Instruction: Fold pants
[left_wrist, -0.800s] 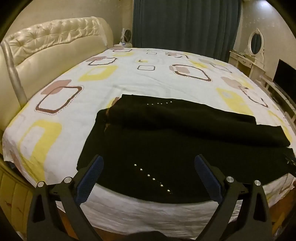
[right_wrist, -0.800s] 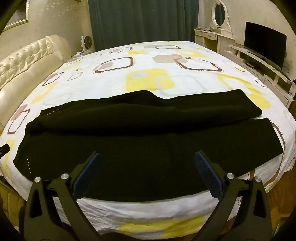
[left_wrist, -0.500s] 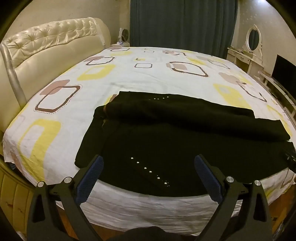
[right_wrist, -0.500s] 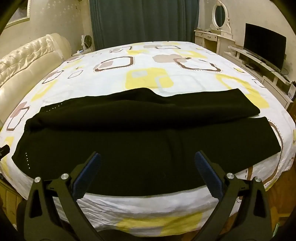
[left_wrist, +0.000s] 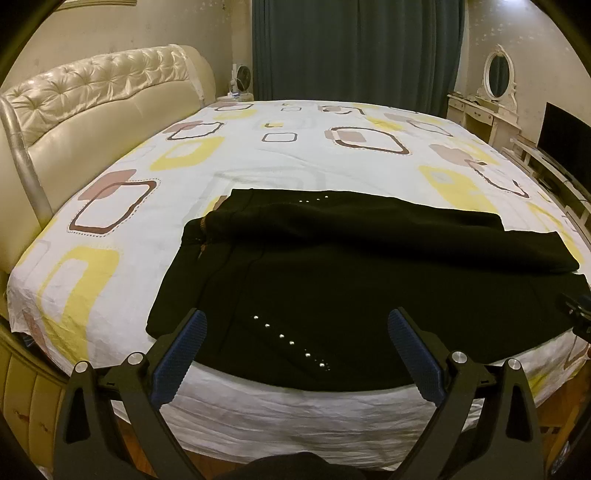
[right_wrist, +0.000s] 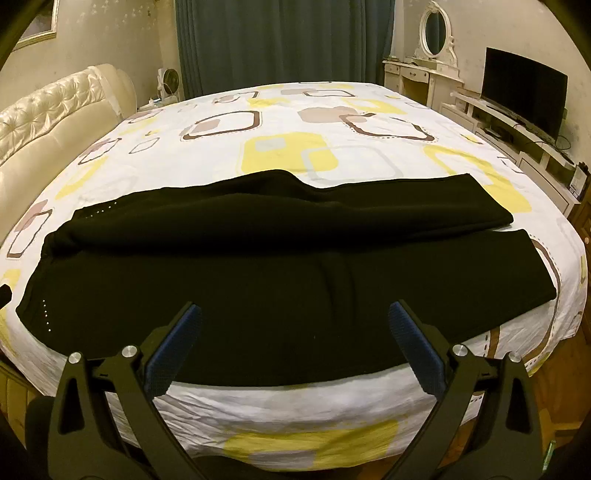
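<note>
Black pants (left_wrist: 332, 280) lie spread along the near edge of the bed, waist to the left, legs running right, the far leg lying partly over the near one. A row of small silver studs (left_wrist: 291, 341) shows near the waist. My left gripper (left_wrist: 295, 325) hangs open above the waist end, nothing between its blue pads. In the right wrist view the same pants (right_wrist: 280, 266) fill the middle, leg ends at the right. My right gripper (right_wrist: 293, 321) stands open above the near leg, holding nothing.
The bed (left_wrist: 303, 166) has a white sheet with yellow and brown squares and a cream tufted headboard (left_wrist: 92, 96) at the left. A dressing table (right_wrist: 424, 77) and a TV (right_wrist: 524, 94) stand at the right, dark curtains (left_wrist: 354, 48) behind. Wooden floor lies below the bed's near edge.
Both grippers have drawn back and risen from the bed, so the pants look smaller and lower in both views. The pants have not moved.
</note>
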